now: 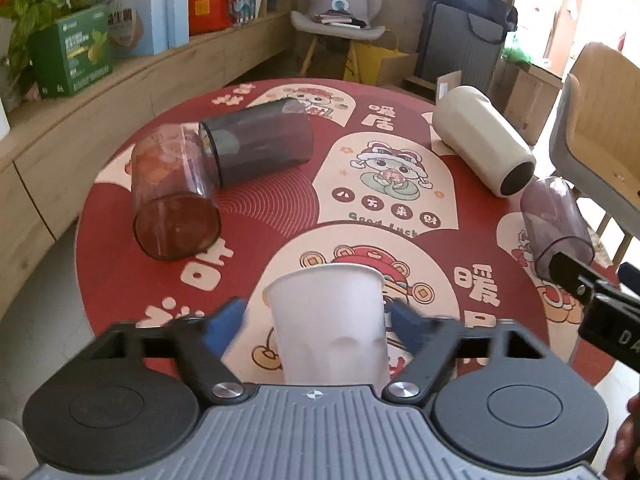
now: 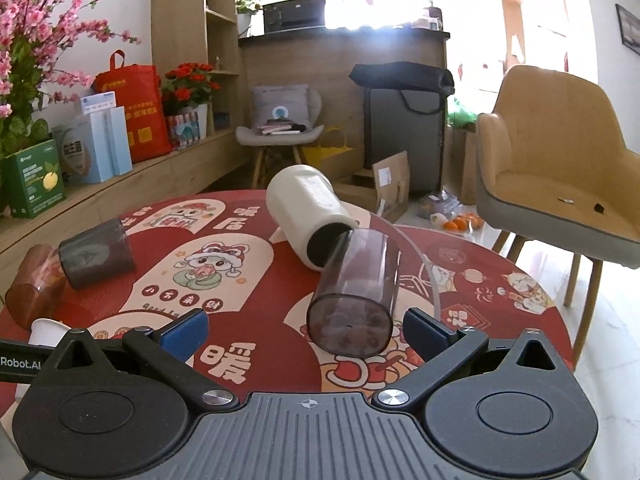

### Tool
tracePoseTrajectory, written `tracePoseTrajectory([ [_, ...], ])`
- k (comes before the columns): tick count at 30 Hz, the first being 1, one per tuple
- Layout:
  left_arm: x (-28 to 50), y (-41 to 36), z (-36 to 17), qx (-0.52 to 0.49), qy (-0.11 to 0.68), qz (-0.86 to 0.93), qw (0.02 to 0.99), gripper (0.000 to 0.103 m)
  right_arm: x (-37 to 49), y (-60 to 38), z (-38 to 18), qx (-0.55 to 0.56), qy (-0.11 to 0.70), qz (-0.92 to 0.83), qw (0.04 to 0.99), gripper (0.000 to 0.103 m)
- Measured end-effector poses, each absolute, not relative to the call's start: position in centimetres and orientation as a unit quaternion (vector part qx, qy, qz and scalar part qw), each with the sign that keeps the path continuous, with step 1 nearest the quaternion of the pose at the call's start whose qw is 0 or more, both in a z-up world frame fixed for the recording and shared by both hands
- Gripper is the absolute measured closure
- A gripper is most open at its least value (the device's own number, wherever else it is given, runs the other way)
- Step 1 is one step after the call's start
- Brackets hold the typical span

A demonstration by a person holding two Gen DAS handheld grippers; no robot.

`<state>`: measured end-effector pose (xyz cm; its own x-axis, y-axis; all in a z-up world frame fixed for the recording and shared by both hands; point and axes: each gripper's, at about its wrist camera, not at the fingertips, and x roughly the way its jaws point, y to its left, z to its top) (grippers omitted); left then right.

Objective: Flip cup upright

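White cup (image 1: pixel 326 320) upright, empty.

Colours on the table

Tablecloth (image 1: pixel 280 200) showing red with cream cartoon panels; cups showing white (image 1: pixel 328 320), amber (image 1: pixel 172 192), smoky grey (image 1: pixel 260 144), cream (image 1: pixel 480 140), purple-tinted (image 2: pixel 356 288).

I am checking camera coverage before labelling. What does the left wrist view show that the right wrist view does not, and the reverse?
Only the left wrist view shows the white cup standing upright, whole, between the open left gripper fingers; in the right view only a sliver appears at the edge.

Only the right wrist view shows the open right gripper close behind the purple cup's base, and the whole tan armchair.

Both show the red table, the cream cup, grey cup and brown cup, all lying on their sides.
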<state>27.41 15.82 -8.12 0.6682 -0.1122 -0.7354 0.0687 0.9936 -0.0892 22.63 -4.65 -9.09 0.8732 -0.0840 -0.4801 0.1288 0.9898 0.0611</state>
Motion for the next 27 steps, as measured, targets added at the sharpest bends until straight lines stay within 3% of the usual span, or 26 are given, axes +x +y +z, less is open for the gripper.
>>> tracePoseTrajectory([
  [12, 25.2, 15.7, -6.3, -0.033, 0.327, -0.049, 0.943, 0.041, 22.9, -4.7, -9.1, 0.049, 0.246, -0.057, 0.966, 0.0],
  [20, 25.9, 15.1, -7.0, -0.021, 0.322, -0.045, 0.945, 0.04, 22.9, -4.7, -9.1, 0.052, 0.247, -0.053, 0.966, 0.0],
  [27, 26.7, 14.3, -6.6, -0.014, 0.261, -0.032, 0.965, 0.04, 22.9, -4.4, -9.1, 0.052, 0.249, -0.048, 0.966, 0.0],
])
